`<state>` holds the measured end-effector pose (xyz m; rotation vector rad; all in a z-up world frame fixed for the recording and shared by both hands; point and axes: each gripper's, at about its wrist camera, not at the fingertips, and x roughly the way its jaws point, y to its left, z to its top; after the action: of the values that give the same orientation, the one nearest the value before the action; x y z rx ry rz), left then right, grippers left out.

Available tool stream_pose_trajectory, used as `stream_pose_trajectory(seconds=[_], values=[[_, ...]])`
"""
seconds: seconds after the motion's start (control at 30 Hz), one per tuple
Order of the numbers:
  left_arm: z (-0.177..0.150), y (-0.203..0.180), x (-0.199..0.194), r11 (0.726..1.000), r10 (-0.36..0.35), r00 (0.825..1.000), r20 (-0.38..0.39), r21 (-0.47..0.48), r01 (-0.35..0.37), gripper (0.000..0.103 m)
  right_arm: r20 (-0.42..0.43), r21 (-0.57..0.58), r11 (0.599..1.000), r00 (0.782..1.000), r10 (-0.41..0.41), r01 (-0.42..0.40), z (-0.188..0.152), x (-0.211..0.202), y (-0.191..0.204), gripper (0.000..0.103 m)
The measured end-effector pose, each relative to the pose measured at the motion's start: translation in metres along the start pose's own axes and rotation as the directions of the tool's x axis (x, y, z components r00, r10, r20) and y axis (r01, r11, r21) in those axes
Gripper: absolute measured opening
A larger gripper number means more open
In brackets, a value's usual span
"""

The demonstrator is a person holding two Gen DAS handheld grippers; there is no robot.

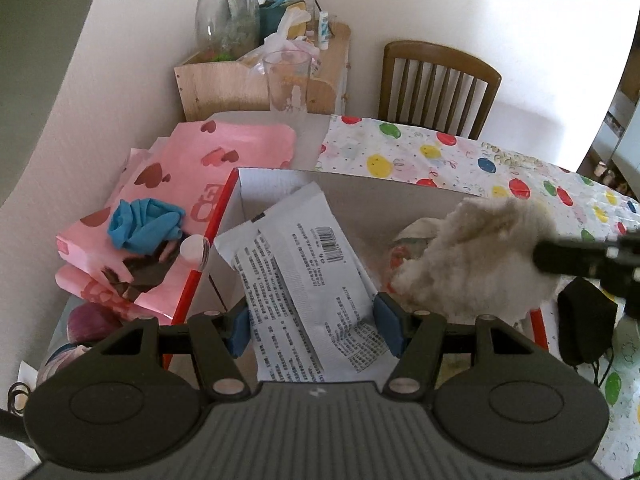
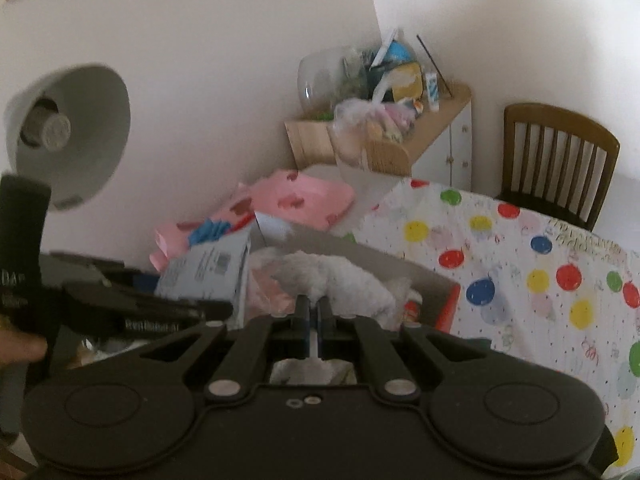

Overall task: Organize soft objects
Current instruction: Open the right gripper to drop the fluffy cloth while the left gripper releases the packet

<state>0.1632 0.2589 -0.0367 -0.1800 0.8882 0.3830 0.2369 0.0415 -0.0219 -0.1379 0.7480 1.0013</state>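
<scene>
Gripping a white printed packet (image 1: 304,276) between its blue pads, my left gripper (image 1: 316,326) held it over the red-edged cardboard box (image 1: 224,216). My right gripper (image 2: 314,316) was clamped on a fluffy white wad (image 2: 340,276) above the same box; pink heart-print bags (image 1: 192,168) lay beyond.

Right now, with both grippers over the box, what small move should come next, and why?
Probably lower the right gripper a little and open it: it is shut on the fluffy white wad, already over the open box. The left gripper grips the white packet above the box.
</scene>
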Motion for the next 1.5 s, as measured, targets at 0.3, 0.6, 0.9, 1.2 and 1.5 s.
stream_pose_trajectory(seconds=[0.3,0.6,0.9,1.2,1.5], values=[[0.004,0.005,0.012,1.0,0.006,1.0,-0.003,-0.02,-0.006,0.062,-0.101,-0.014,1.0,0.995,-0.013,0.012,-0.024,0.019,0.002,0.003],[0.0,0.001,0.021,0.999,-0.008,1.0,-0.009,-0.041,0.008,0.062,-0.154,0.0,1.0,0.988,-0.026,0.026,-0.03,0.022,0.003,0.01],[-0.003,0.001,0.013,0.997,-0.017,1.0,0.005,-0.07,0.018,0.062,-0.165,0.037,0.999,0.986,-0.03,0.037,-0.027,0.015,-0.002,0.028],[-0.008,0.0,-0.001,0.997,-0.011,1.0,0.025,-0.072,0.013,0.069,-0.139,0.031,0.999,0.99,-0.024,0.028,-0.026,-0.002,0.0,0.038],[-0.012,-0.005,-0.025,0.997,-0.031,0.998,0.06,-0.07,0.035,0.071,-0.086,0.029,1.0,0.996,-0.007,0.01,-0.023,-0.03,0.004,0.064]])
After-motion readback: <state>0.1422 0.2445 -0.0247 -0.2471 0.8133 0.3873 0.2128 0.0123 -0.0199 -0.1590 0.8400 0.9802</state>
